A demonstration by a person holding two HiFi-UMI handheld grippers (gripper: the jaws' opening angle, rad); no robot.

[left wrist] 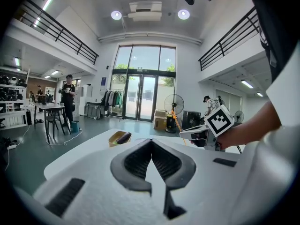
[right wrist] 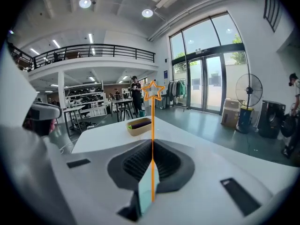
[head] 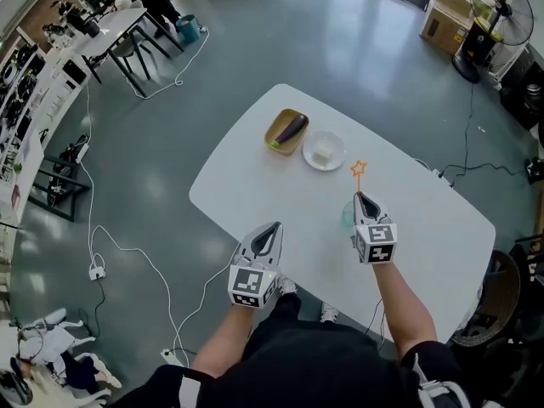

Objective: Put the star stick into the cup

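Observation:
The star stick [head: 359, 170], thin and orange with a star outline on top, stands upright above the white table [head: 255, 185]. My right gripper [head: 363, 196] is shut on its lower shaft. In the right gripper view the stick [right wrist: 152, 125] rises from between the closed jaws of that gripper [right wrist: 152, 146], star uppermost. A pale green cup [head: 346, 218] sits just left of and under the right gripper; through the gap below the jaws a sliver of the cup [right wrist: 146, 189] shows. My left gripper [head: 274, 226] hovers shut and holds nothing over the table's near edge; its jaws meet in its own view [left wrist: 151, 146].
A tan bowl holding an eggplant [head: 287, 131] and a white dish [head: 324, 151] stand at the table's far side. Cables lie on the floor to the left. A fan [head: 497, 11] and boxes stand at the back right.

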